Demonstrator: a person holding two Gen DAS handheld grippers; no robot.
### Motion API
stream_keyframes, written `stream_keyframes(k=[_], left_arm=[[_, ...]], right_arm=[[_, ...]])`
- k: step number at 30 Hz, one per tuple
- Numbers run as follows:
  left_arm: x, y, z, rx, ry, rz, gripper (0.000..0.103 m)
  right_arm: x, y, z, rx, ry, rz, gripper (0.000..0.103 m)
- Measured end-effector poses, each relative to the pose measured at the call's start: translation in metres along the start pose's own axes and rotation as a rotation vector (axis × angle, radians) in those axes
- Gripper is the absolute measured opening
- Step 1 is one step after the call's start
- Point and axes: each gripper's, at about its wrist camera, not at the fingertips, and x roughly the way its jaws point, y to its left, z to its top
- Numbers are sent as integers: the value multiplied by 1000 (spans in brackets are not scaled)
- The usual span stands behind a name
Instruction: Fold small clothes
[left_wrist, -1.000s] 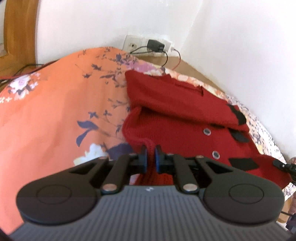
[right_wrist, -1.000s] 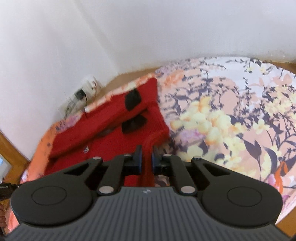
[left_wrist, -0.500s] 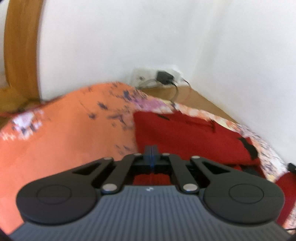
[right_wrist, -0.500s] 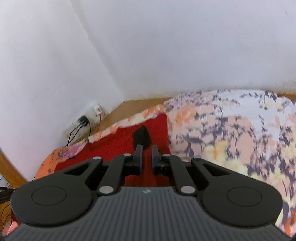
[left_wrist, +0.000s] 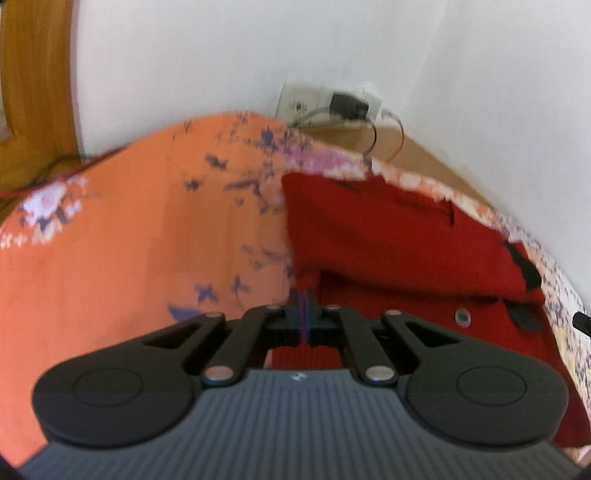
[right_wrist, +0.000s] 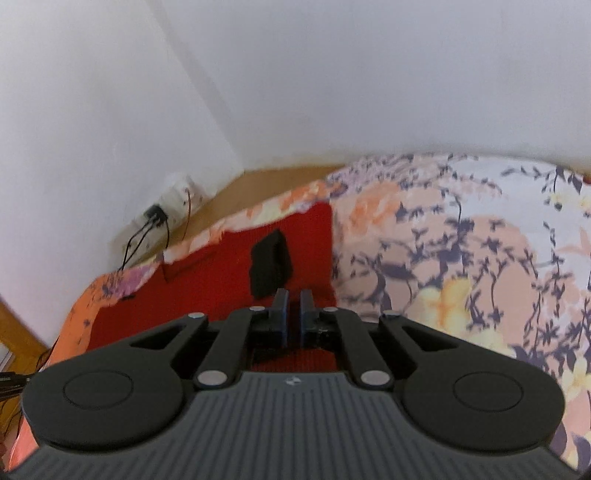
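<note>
Left gripper (left_wrist: 303, 312) is pinched tight on the red knit cardigan (left_wrist: 399, 236); right gripper (right_wrist: 290, 310), jaws near together, looks clamped on its opposite hem; garment lies on the floral bedspread (left_wrist: 129, 240) near the wall; judged soft, stretchy; you should hold corners.

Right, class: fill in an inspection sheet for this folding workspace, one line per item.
Surface: floral bedsheet, orange on one side, paler on the other.
Job's things: red cardigan partly folded, black patches, button showing.
Clutter: nothing seen.
Grippers: left gripper shut, a red sliver between its pads; right gripper nearly closed over the cardigan, grip unclear.
Cables: charger plugged into wall socket, wires trailing down.
Surroundings: white walls, wooden frame, wooden bed edge.
</note>
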Motion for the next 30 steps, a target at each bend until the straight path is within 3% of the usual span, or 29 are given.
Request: stream_keyframes(k=[2,3,6,8,12,22,30], left_arm=[[0,2,-7,4,38,-2,15],[-1,2,-10,9,53,0,26],[-8,3,-20,41,85,24,39],[-12,2,-26,61,100,33,42],[-20,4,-36,71,139,22,51],[-32,10,-65,73,246,-40,51],[-36,18,-82,2,293,-136,52]], right_arm=[[-4,-2,-6,0,31,9,25],[-6,-3,-10,-3,44,8,39],[-19,-2,-21,-21,69,-8,69],[-25,0,-26,-41,94,-11,75],[-39,4,-37,-71,148,-17,79],[-67,11,-59,-146,239,-23,79],[-72,9,-79,-147,296,-25,79]])
